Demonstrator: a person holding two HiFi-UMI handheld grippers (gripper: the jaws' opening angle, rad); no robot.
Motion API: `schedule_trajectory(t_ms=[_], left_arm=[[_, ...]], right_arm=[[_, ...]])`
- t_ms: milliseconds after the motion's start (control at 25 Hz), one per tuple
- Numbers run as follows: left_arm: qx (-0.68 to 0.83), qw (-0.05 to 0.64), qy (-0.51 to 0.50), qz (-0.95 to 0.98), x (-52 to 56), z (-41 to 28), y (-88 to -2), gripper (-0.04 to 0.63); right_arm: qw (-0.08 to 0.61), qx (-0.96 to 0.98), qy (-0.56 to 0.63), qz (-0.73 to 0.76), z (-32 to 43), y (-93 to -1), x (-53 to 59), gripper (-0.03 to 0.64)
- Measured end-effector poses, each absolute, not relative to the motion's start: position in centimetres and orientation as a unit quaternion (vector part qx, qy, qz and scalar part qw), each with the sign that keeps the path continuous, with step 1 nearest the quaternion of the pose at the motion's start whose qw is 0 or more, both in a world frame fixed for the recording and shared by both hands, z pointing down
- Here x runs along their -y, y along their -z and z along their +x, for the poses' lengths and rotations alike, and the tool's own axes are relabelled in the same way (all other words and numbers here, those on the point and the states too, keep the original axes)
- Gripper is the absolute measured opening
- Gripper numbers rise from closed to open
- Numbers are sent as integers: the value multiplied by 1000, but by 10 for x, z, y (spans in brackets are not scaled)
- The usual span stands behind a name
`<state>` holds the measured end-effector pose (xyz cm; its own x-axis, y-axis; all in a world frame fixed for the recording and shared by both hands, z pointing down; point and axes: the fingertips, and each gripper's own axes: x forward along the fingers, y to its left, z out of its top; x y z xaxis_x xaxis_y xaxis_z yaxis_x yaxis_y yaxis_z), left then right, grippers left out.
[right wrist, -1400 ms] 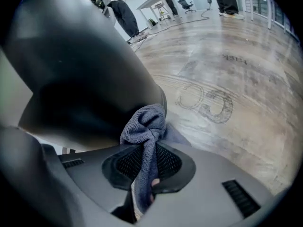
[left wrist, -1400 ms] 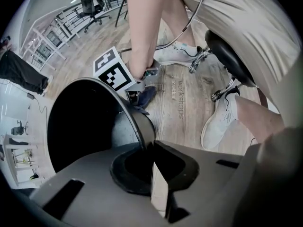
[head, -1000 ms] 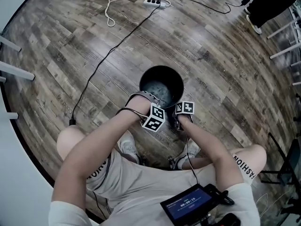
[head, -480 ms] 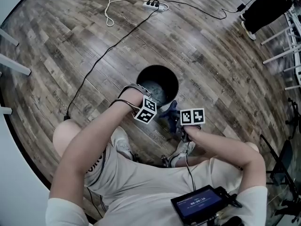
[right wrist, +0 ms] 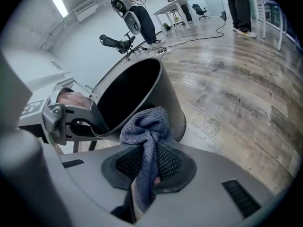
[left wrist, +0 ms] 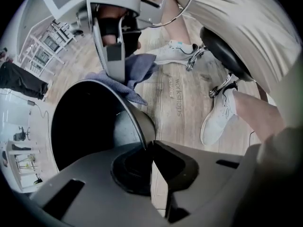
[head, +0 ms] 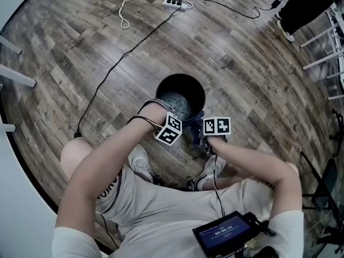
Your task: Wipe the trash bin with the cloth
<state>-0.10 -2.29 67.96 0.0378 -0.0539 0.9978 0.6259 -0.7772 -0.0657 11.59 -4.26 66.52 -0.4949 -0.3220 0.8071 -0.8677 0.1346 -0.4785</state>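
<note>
A black round trash bin (head: 181, 94) stands on the wooden floor in front of the person's feet. My left gripper (head: 170, 129) points straight down at the bin's near edge. In the left gripper view its jaws (left wrist: 149, 148) have just been closing and now pinch the bin's rim (left wrist: 137, 122). My right gripper (head: 203, 132) is next to the bin on the right, shut on a blue-grey cloth (right wrist: 147, 126). The cloth (head: 194, 128) bunches against the bin's outer wall (right wrist: 165, 91) just below the rim.
A black cable (head: 123, 63) and a white cable (head: 121, 9) run across the floor to a power strip (head: 177, 4). The person's shoes (head: 144, 165) are close behind the bin. Another person's legs (head: 309, 4) and white furniture legs (head: 16, 77) stand at the edges.
The right gripper has come up with the cloth from low beside the bin to near its rim. The left gripper has stayed at the bin's near edge.
</note>
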Motion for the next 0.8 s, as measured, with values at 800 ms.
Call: schedule_trajectory(t_ms=[800], left_arm=[[190, 187, 654, -708, 11, 18, -681, 23]], right_arm=[[200, 659, -611, 391, 119, -854, 43, 58]])
